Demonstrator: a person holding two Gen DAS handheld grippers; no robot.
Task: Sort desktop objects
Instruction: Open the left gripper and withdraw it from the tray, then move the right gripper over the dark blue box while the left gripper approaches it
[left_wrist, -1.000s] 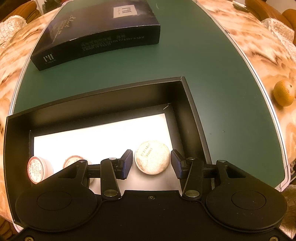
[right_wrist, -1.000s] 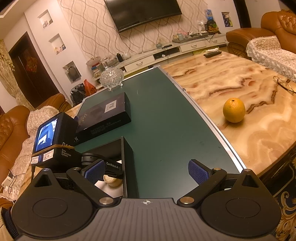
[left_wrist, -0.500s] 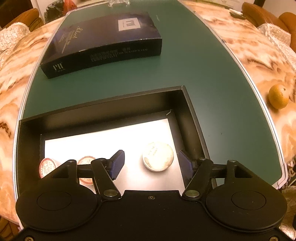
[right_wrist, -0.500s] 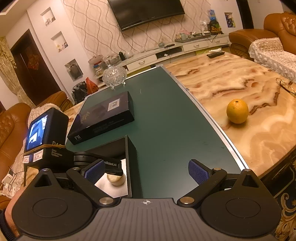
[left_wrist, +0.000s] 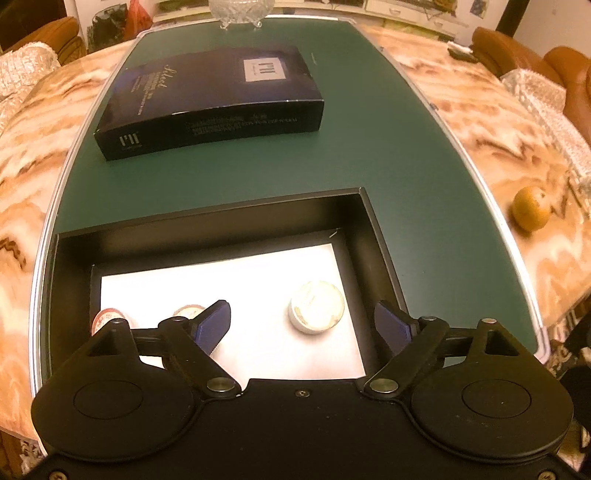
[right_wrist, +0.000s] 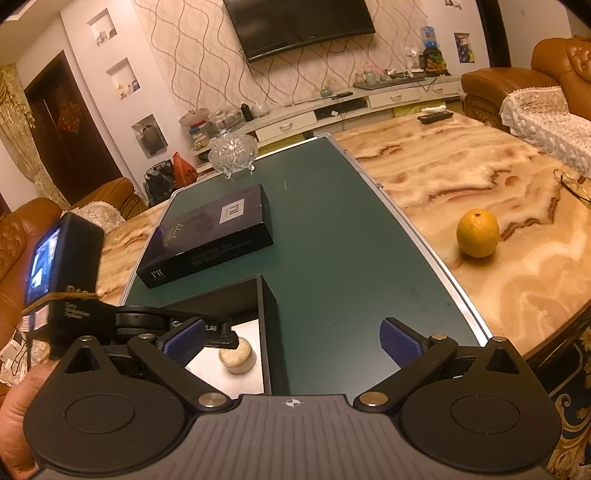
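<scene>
Left hand-held gripper (left_wrist: 302, 325) opening, nothing between pads; round cream jar (left_wrist: 316, 307) sitting free in black tray (left_wrist: 380, 236) on desk (left_wrist: 369, 155). Right hand-held gripper (right_wrist: 291, 341) spread wide, empty. Risk: left fingertip clipping jar or tray wall, tipping it.

The dark flat box (left_wrist: 207, 99) on the green mat (left_wrist: 388, 155) carries the script word "Select" on its lid, towards the left end, and a pale square label (left_wrist: 265, 71) bearing a two-stroke logo near the right end. The same logo stands on the front side wall at its left corner. Small print runs along that wall, too blurred to read. The round lids in the black tray (left_wrist: 380, 236) show print, illegible. Lettering on the left gripper's body (right_wrist: 74, 306), seen from the right wrist, cannot be made out.
</scene>
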